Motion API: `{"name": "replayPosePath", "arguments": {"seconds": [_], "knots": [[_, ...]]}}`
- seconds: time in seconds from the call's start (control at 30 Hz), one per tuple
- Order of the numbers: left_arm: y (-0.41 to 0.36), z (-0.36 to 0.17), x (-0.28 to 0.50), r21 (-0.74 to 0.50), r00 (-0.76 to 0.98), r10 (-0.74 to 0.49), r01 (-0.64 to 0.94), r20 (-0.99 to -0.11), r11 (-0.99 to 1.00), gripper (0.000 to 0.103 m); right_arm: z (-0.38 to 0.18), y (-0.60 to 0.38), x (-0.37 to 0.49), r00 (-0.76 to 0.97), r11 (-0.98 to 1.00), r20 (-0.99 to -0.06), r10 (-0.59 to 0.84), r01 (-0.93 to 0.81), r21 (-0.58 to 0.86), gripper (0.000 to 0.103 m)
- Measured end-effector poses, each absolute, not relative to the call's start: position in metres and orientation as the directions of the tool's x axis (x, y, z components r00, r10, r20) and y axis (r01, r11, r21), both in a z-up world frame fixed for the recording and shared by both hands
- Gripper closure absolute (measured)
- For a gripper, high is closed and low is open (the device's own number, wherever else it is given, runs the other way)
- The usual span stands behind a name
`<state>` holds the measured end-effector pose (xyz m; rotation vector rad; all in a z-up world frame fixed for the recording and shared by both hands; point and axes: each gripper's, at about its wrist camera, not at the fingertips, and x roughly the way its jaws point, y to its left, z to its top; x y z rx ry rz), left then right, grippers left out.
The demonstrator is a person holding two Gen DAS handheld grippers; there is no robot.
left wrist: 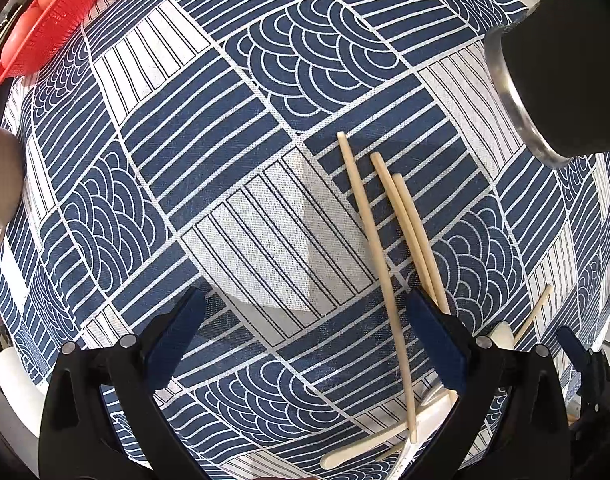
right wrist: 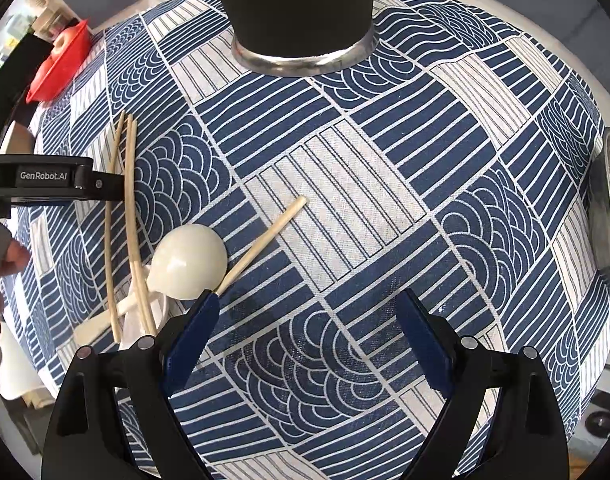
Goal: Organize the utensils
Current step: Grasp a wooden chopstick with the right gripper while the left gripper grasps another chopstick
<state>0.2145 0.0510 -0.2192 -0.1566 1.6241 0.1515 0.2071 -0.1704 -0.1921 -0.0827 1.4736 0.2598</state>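
Chopsticks (left wrist: 375, 248) between spread left jaws; right jaws spread, lone chopstick (right wrist: 265, 240) beside

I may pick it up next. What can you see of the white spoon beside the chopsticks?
The white spoon looks glossy, like ceramic or plastic. Its rounded bowl lies dome-up on the patterned tablecloth, just ahead of the right tool's left finger. The handle runs down-left under three chopsticks; a fourth chopstick lies against the bowl's right side. Nothing grips it.
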Motion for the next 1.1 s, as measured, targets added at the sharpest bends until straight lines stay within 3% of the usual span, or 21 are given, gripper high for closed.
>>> {"name": "replayPosePath", "arguments": {"seconds": [0.33,0.67,0.87,0.97,1.0,1.03,1.07,1.1], "knots": [[0.052,-0.217,0.211,0.001,-0.03,-0.005,-0.188,-1.0,0.982,0.004,-0.198,-0.143,0.206,0.05,0.974,-0.997,0.066,-0.219,0.054,0.015],[0.05,-0.215,0.207,0.0,-0.011,-0.001,-0.161,-1.0,0.987,0.004,-0.2,-0.135,0.212,-0.019,0.993,-0.997,0.078,-0.09,0.079,0.013],[0.047,-0.216,0.207,0.001,-0.026,-0.003,-0.121,-1.0,0.993,0.004,-0.203,-0.115,0.213,-0.032,0.993,-0.999,0.004,-0.121,0.007,0.012],[0.05,-0.216,0.205,-0.001,-0.021,-0.004,-0.149,-1.0,0.989,0.005,-0.201,-0.115,0.214,-0.022,0.993,-1.0,0.0,-0.119,0.003,0.017],[0.05,-0.214,0.203,-0.001,-0.017,-0.004,-0.15,-1.0,0.989,0.006,-0.197,-0.117,0.213,-0.01,0.992,-1.0,0.001,-0.127,0.002,0.031],[0.051,-0.212,0.201,-0.003,-0.011,-0.004,-0.145,-1.0,0.989,0.009,-0.195,-0.12,0.209,-0.004,0.991,-1.0,0.005,-0.131,0.005,0.062],[0.053,-0.211,0.198,-0.003,-0.009,-0.005,-0.141,-1.0,0.99,0.017,-0.187,-0.126,0.208,-0.002,0.99,-1.0,0.008,-0.14,0.008,0.084],[0.057,-0.206,0.194,-0.004,-0.006,-0.005,-0.135,-1.0,0.991,0.033,-0.186,-0.133,0.208,-0.019,0.99,-1.0,0.004,-0.139,0.007,0.099]]}}
